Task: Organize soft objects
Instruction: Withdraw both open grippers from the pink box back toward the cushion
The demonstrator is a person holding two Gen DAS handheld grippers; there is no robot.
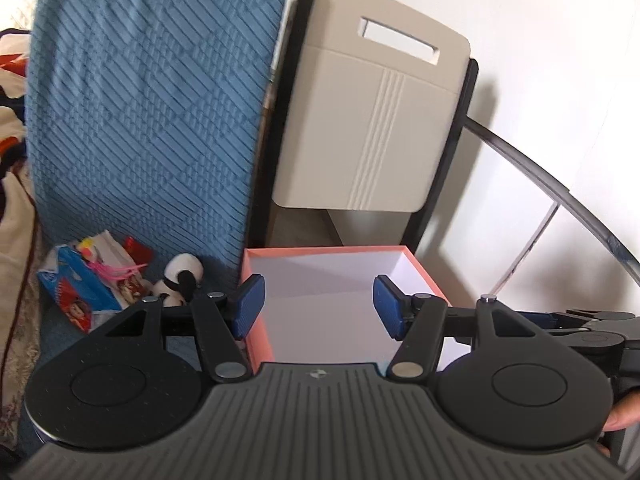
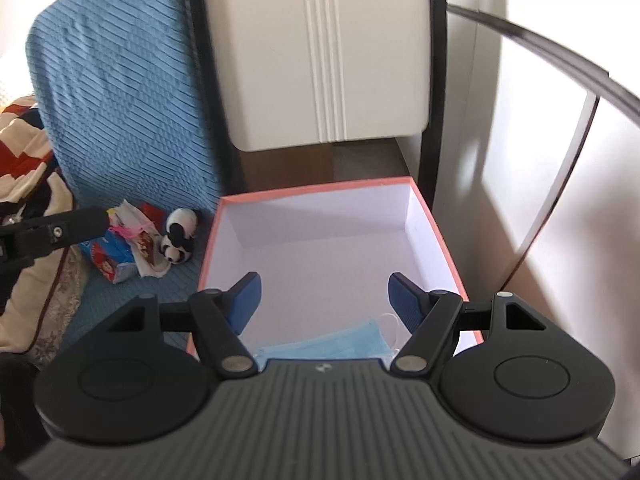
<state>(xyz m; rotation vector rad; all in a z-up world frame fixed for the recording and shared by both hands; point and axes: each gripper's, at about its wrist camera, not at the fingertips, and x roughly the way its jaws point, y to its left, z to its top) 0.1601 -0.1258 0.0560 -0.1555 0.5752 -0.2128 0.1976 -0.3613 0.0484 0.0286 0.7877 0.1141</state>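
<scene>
A pink box (image 1: 320, 251) with a white inside stands on the blue seat, and my left gripper (image 1: 319, 306) hangs open above its near-left part with nothing between the blue pads. My right gripper (image 2: 326, 300) is also open and empty, over the same pink box (image 2: 316, 191). A light blue face mask (image 2: 340, 346) lies flat on the box floor at its near edge. Left of the box a small panda plush (image 2: 180, 236) (image 1: 180, 280) leans against a blue cushion (image 1: 152, 112). A blue tissue pack (image 2: 112, 258) (image 1: 80, 294) with pink strands on it lies beside the panda.
A beige chair back (image 1: 368, 120) in a black frame rises behind the box. A patterned blanket (image 2: 24, 148) is piled at the far left. White wall panels and a dark curved bar (image 2: 560, 52) stand to the right. The other tool's black frame (image 2: 56, 230) reaches in at the left.
</scene>
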